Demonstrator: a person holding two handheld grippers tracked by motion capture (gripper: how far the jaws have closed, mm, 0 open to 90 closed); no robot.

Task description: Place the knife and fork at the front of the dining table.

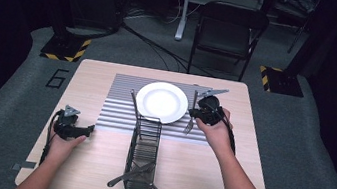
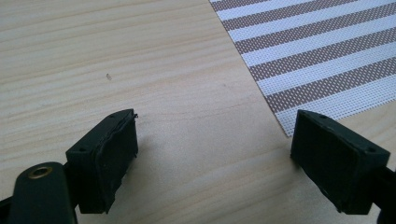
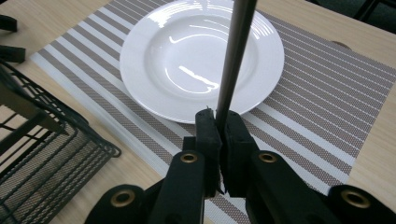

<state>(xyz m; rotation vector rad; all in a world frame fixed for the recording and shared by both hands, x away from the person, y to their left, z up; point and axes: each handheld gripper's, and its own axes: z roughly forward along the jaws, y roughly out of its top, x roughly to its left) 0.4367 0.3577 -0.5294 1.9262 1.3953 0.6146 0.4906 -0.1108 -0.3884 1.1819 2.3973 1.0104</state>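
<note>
A white plate [image 1: 162, 102] [image 3: 187, 60] lies on a striped placemat [image 1: 120, 102] [image 3: 317, 93] at the middle of the wooden table [image 1: 195, 169]. My right gripper [image 1: 199, 113] [image 3: 222, 119] hovers just right of the plate, shut on the thin handle of a metal fork [image 1: 189, 125] [image 3: 236, 46]. In the high view the fork's tines point toward me over the mat. My left gripper [image 1: 88, 129] [image 2: 215, 140] stands open low over bare wood at the table's left, nothing between its jaws, beside the placemat's corner [image 2: 317, 51].
A black wire basket [image 1: 142, 156] [image 3: 42, 154] stands in front of the plate at the table's middle, with dark-handled cutlery [image 1: 132, 172] lying at its near end. A folding chair [image 1: 229, 30] stands beyond the far edge. Cables cross the floor.
</note>
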